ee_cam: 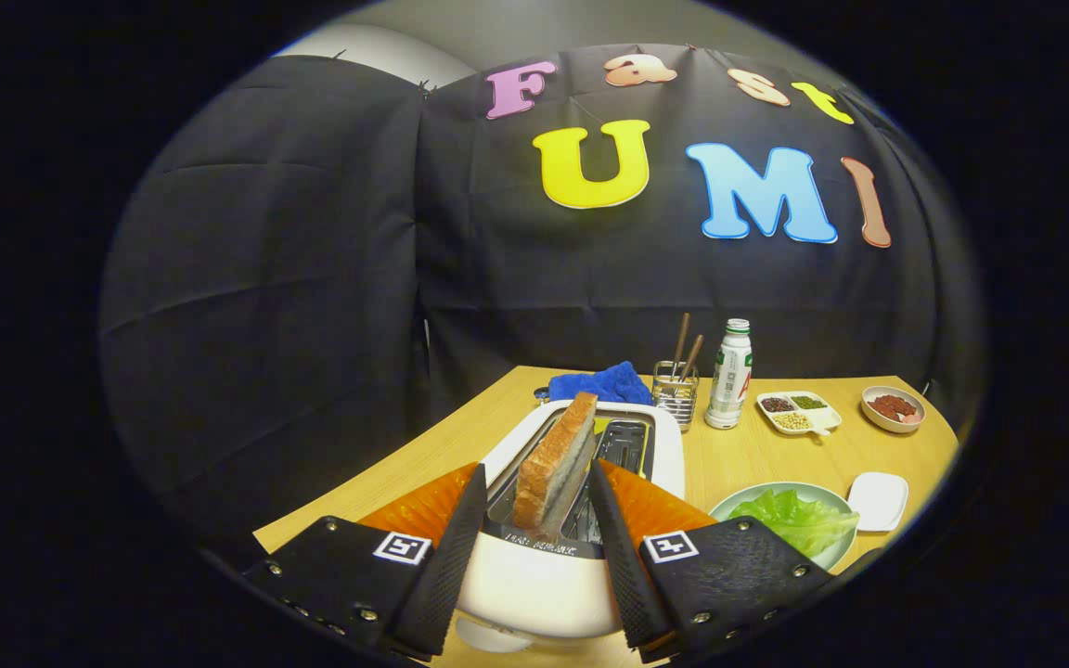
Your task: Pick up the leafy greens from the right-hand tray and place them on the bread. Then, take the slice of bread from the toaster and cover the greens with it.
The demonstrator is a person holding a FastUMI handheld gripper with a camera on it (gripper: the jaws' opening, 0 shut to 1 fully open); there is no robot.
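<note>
A toasted slice of bread [553, 464] stands upright and tilted in the left slot of the white toaster [534, 575], sticking well out of it. My gripper [535, 471] is open and straddles the slice: one finger [446, 557] stands a little off its left face, the other finger [623, 547] lies close by its right edge. Beyond the right finger, the leafy greens [799, 520] lie on a pale green plate [729, 501]. What is under the greens is hidden.
A small white dish [878, 501] sits right of the green plate. Behind the toaster are a blue cloth [604, 382], a wire holder with chopsticks [676, 390], a bottle [729, 376], a divided dish of grains [799, 413] and a bowl of red powder [893, 408].
</note>
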